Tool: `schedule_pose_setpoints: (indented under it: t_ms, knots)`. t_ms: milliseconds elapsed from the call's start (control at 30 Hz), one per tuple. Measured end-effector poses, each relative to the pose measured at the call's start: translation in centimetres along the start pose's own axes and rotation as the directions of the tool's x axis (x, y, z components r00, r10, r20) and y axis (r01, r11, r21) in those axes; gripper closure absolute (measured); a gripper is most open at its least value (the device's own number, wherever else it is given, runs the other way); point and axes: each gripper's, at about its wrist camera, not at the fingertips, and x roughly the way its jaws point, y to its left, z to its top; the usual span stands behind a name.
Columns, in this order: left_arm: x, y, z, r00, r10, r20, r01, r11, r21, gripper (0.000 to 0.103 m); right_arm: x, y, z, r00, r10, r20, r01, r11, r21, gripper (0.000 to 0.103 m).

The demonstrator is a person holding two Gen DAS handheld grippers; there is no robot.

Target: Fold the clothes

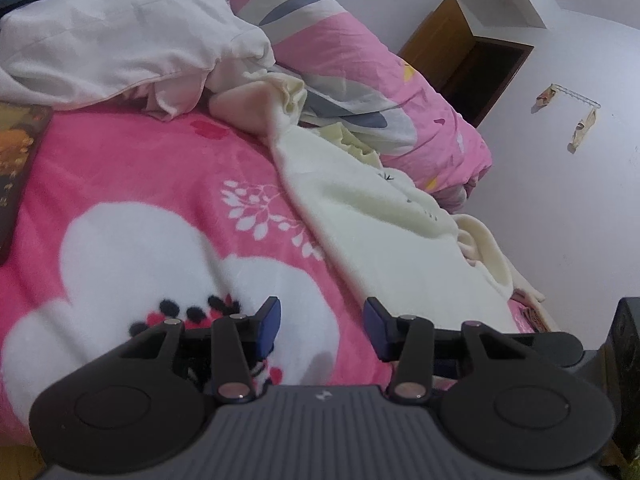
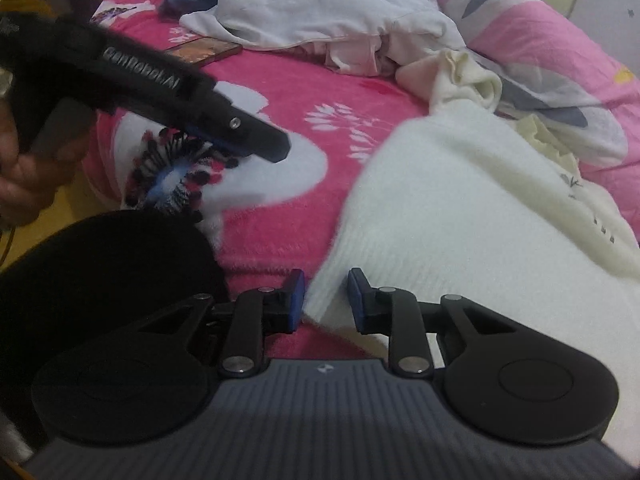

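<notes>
A cream knitted sweater (image 2: 460, 208) lies spread on the right side of the pink bed blanket (image 2: 280, 88); its sleeve (image 2: 460, 76) runs toward the pile at the back. My right gripper (image 2: 326, 300) sits at the sweater's near ribbed hem, and a corner of that hem lies between its narrowly parted blue pads (image 2: 296, 300), which do not clearly press it. My left gripper (image 1: 322, 324) hovers open over the blanket (image 1: 140, 184), just left of the sweater (image 1: 380, 232), with nothing in it. The right wrist view shows it from the side (image 2: 276, 148), held by a hand (image 2: 24, 176).
A heap of white clothes (image 1: 120, 40) and a rolled pink quilt (image 1: 360, 64) lie at the back of the bed. A dark flat book (image 2: 204, 52) rests on the blanket. A white wall (image 1: 560, 200) and a wooden door (image 1: 460, 52) stand to the right.
</notes>
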Motion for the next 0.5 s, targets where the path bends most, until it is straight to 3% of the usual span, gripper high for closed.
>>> schedule_pose_setpoints:
  t_ms: [33,67,333,500]
  knots:
    - [0.1,0.0,0.1,1.0,0.0,0.001,0.0,1.0,0.002,0.057,-0.1,-0.1,0.0,1.0,0.0,0.003,0.0,1.0,0.011,0.095]
    - [0.3,0.0,0.3,1.0,0.0,0.002,0.0,1.0,0.005,0.057,-0.3,-0.6,0.1,1.0,0.002,0.004,-0.003,0.999,0.032,0.096]
    - [2.6,0.2,2.2,1.0,-0.004,0.015,0.005,1.0,-0.025,0.057,-0.4,-2.0,-0.6,0.996,0.081,0.022,-0.083,0.99,0.112,0.097]
    - [6.5,1.1,7.0,0.999,-0.012,0.031,0.015,0.996,-0.089,0.052,0.0,-2.4,-1.2,0.993,0.102,0.058,-0.109,0.983,0.147,0.097]
